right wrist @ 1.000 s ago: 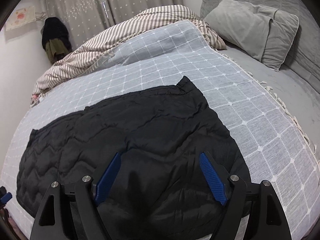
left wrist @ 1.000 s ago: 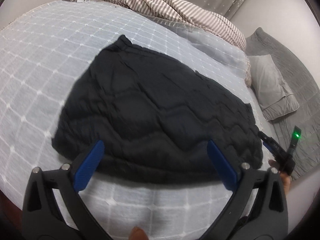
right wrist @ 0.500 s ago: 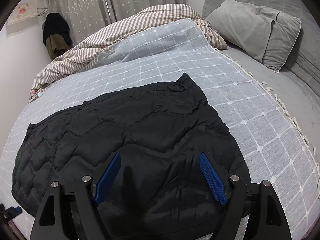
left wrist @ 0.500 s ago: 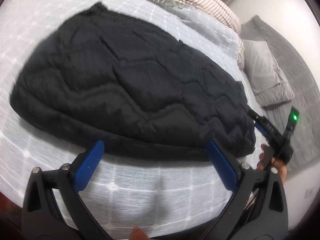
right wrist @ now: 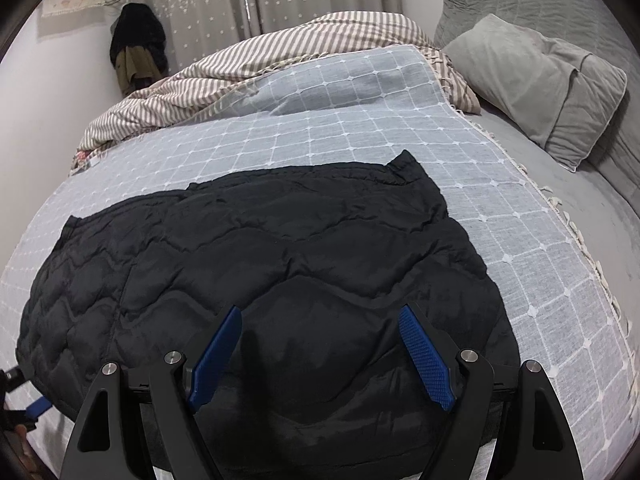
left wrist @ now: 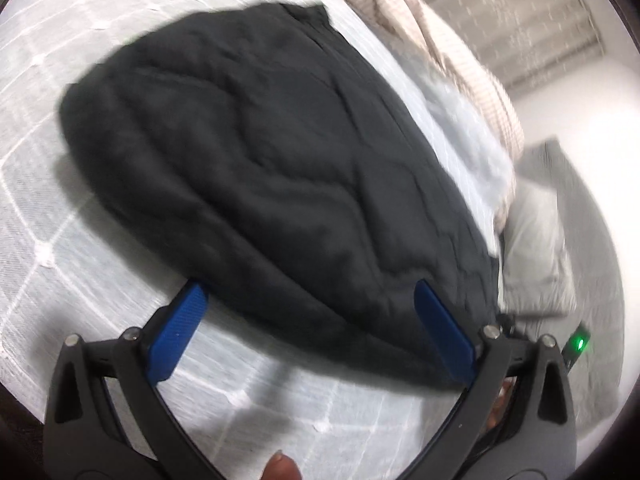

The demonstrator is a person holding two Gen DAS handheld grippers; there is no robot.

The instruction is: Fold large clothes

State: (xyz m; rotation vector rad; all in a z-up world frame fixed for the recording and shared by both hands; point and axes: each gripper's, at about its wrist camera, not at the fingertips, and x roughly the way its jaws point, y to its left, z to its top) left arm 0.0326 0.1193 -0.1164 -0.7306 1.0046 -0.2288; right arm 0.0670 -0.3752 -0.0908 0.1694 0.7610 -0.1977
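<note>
A black quilted jacket (right wrist: 256,256) lies spread flat on the checked grey bedspread (right wrist: 352,120); it also shows, blurred, in the left wrist view (left wrist: 272,152). My left gripper (left wrist: 308,304) is open and empty, just at the jacket's near edge, its blue fingertips (left wrist: 180,328) over the bedspread (left wrist: 48,184). My right gripper (right wrist: 320,328) is open and empty, hovering over the jacket's near right part. The left gripper's tip (right wrist: 38,404) shows at the far left of the right wrist view.
A striped blanket (right wrist: 224,76) is bunched at the bed's far side. A grey pillow (right wrist: 536,80) lies at the right on a grey sheet (right wrist: 580,216). Dark clothes (right wrist: 138,48) hang by the curtain. The right gripper's green light (left wrist: 579,345) shows at right.
The left gripper has swung and moved in toward the jacket's near edge, blurring its view. The right gripper has risen slightly and stays open over the jacket.
</note>
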